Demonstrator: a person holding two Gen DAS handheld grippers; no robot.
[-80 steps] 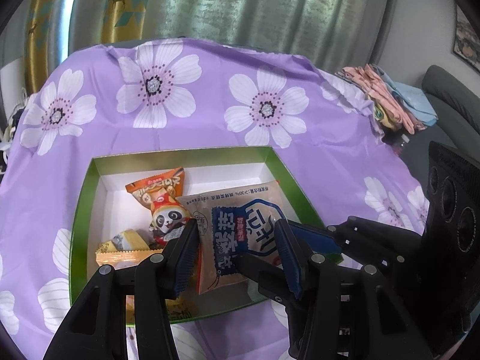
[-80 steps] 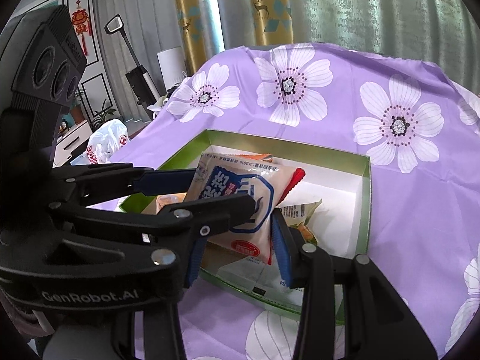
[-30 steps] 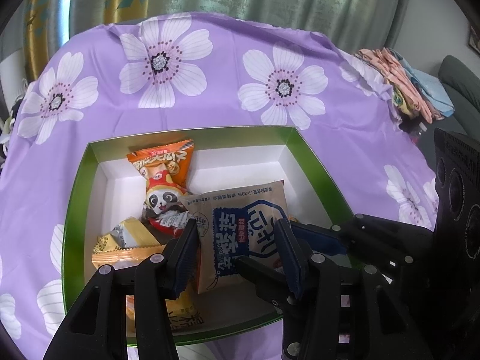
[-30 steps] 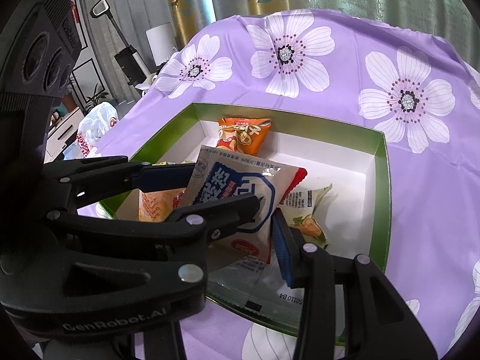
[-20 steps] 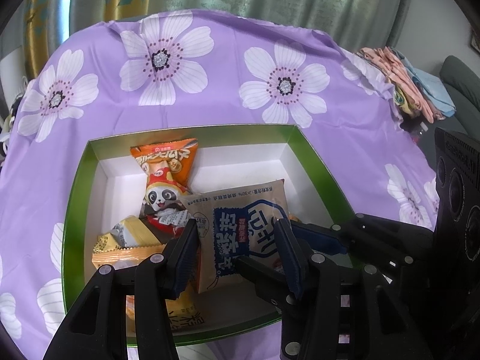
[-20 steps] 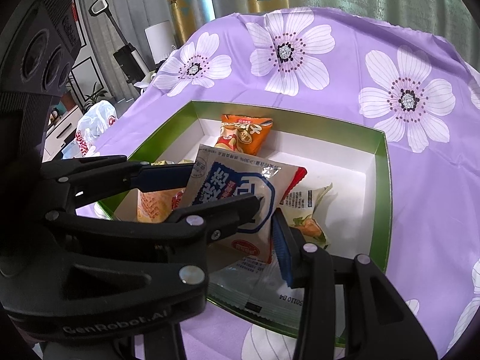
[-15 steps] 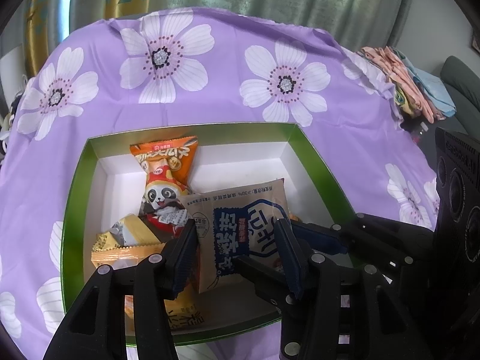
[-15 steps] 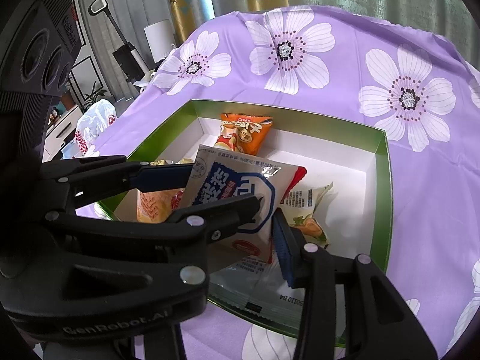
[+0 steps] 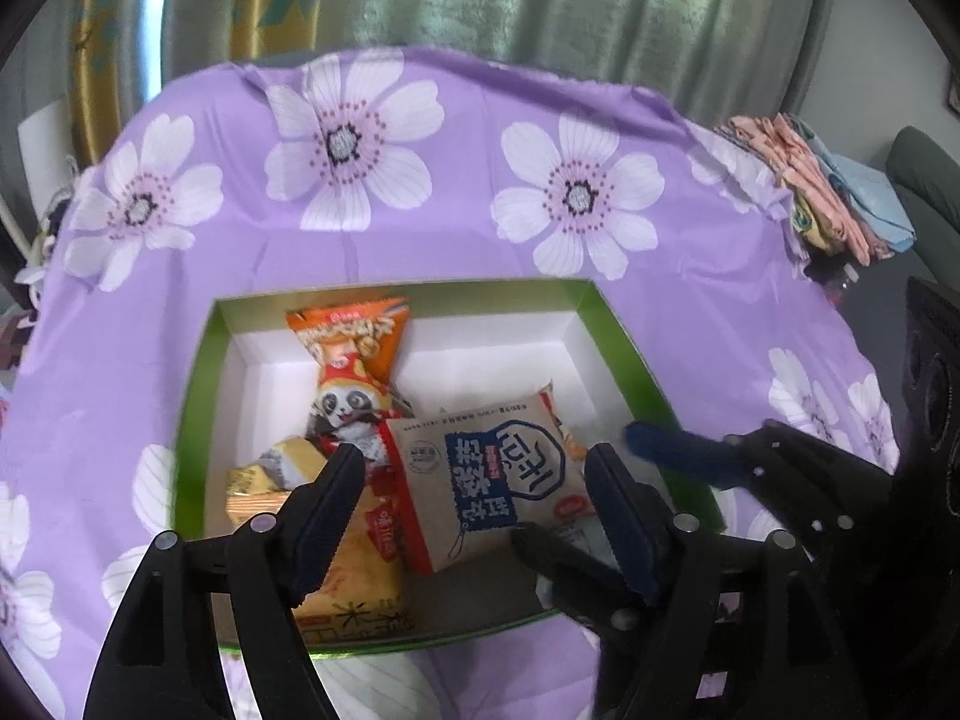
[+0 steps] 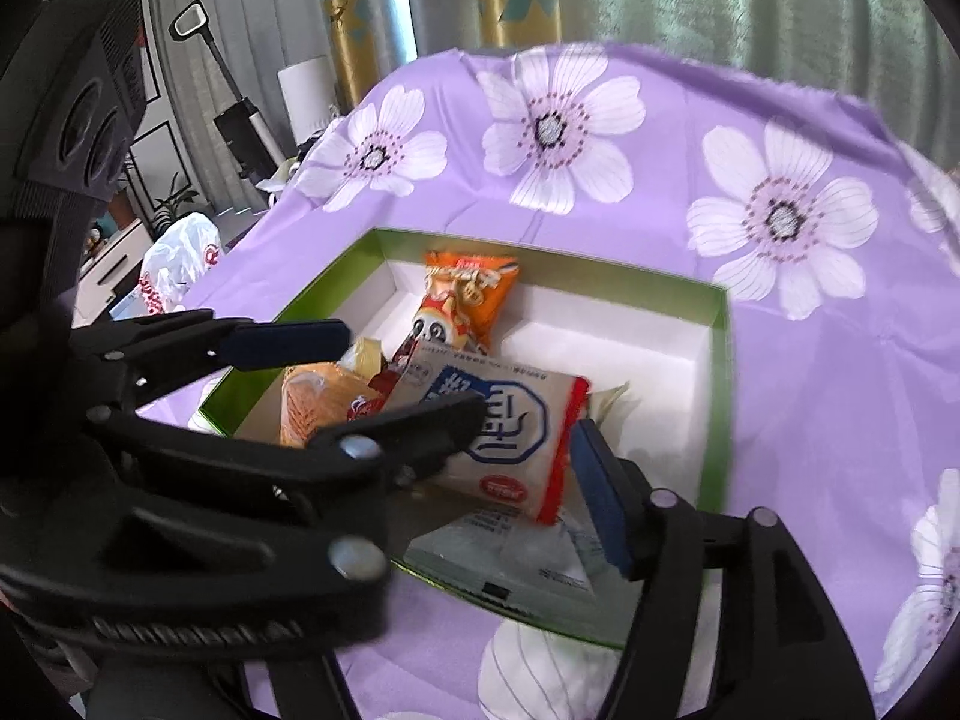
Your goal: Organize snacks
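A green box (image 9: 624, 336) with a white inside sits on the purple flowered cloth and holds several snack packs. A beige pack with blue writing (image 9: 498, 468) (image 10: 510, 426) lies on top of the others near the box's front. An orange panda pack (image 9: 354, 360) (image 10: 468, 294) lies toward the back. A yellow-orange pack (image 9: 354, 564) sits at the front left. My left gripper (image 9: 480, 480) is open, its fingers on either side of the beige pack. My right gripper (image 10: 528, 420) is open too, just over the same pack.
A clear wrapper (image 10: 516, 546) lies at the box's near edge. Folded clothes (image 9: 816, 180) sit at the cloth's far right. A vacuum (image 10: 234, 102) and a white bag (image 10: 174, 264) stand on the floor to the left. Curtains hang behind.
Both grippers have opened wide and let go of the beige pack, which now lies flatter in the box. Both have drawn back a little.
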